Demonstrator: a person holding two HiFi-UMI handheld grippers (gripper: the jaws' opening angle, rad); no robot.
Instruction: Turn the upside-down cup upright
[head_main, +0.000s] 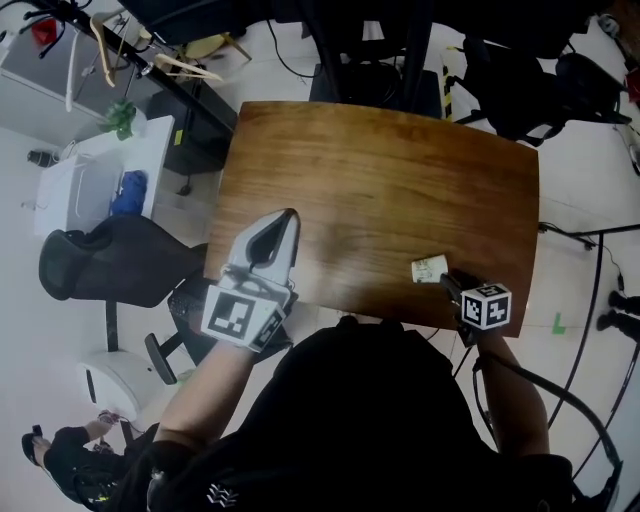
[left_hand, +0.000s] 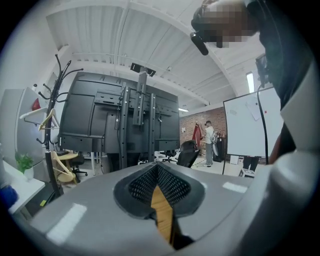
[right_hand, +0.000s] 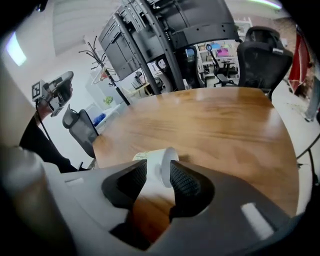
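Head view: a wooden surface (head_main: 380, 170) fills the middle, and the person holds a hand-held gripper at each of its near corners. The cup (head_main: 429, 268), pale and small, lies tipped on its side just inside the near edge, toward the near-right corner, with bare wood all round it. The right hand-held gripper (head_main: 446, 277) points steeply down at the cup from the near edge, its marker cube hanging past the edge. In the right gripper view its jaws stand wide apart, with the cup (right_hand: 154, 156) in the gap at their tips. One round end of the cup faces right and its body runs left behind the left pad. The ribbed pads do not seem to press on it, and wood shows through the gap below. The surface (right_hand: 215, 125) stretches away beyond the right hand-held gripper (right_hand: 159, 168) to its far edge. The left hand-held gripper (head_main: 291, 213) is held over the near-left corner, pointing toward the far edge. In the left gripper view the jaws of the left hand-held gripper (left_hand: 157, 168) are closed together at the tips with nothing between them. Only a thin strip of wood shows below the meeting pads, and the view looks out level across the room. A black chair (head_main: 110, 262) stands beside the left edge.
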